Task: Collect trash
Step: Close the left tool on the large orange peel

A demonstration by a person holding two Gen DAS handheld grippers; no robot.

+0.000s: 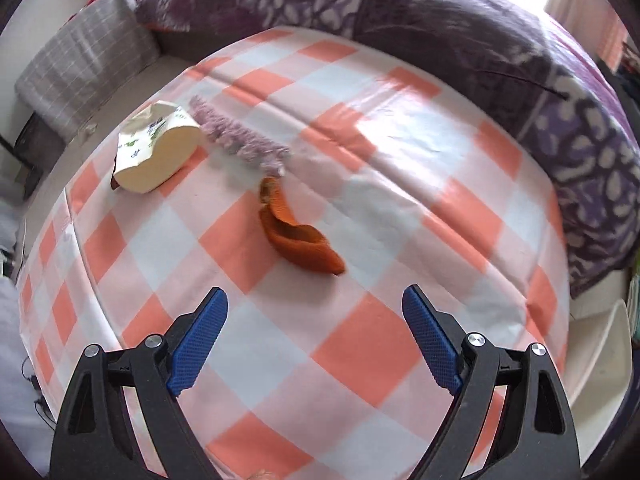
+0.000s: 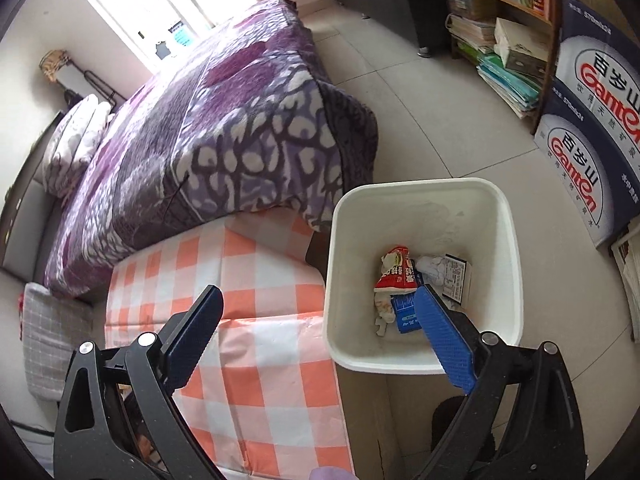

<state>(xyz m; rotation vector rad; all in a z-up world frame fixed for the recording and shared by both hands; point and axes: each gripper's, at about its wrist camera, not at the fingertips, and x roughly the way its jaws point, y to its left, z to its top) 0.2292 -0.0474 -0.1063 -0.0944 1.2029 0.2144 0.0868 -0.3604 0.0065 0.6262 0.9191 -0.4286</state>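
In the left wrist view my left gripper (image 1: 316, 300) is open and empty above the orange-checked tablecloth (image 1: 360, 360). An orange peel (image 1: 298, 236) lies just ahead of its fingertips. A crumpled cream snack bag (image 1: 154, 148) and a fuzzy purple strip (image 1: 236, 140) lie farther off at the left. In the right wrist view my right gripper (image 2: 318, 298) is open and empty, over the near rim of a white trash bin (image 2: 420, 200). The bin holds a red wrapper (image 2: 394, 272), a blue carton (image 2: 406, 312) and crumpled paper.
A purple patterned blanket (image 2: 208, 136) covers the bed behind the table. A grey checked cushion (image 1: 84, 64) lies at the left. A bookshelf (image 2: 500, 8) and stacked Ganten boxes (image 2: 592, 120) stand on the tiled floor right of the bin.
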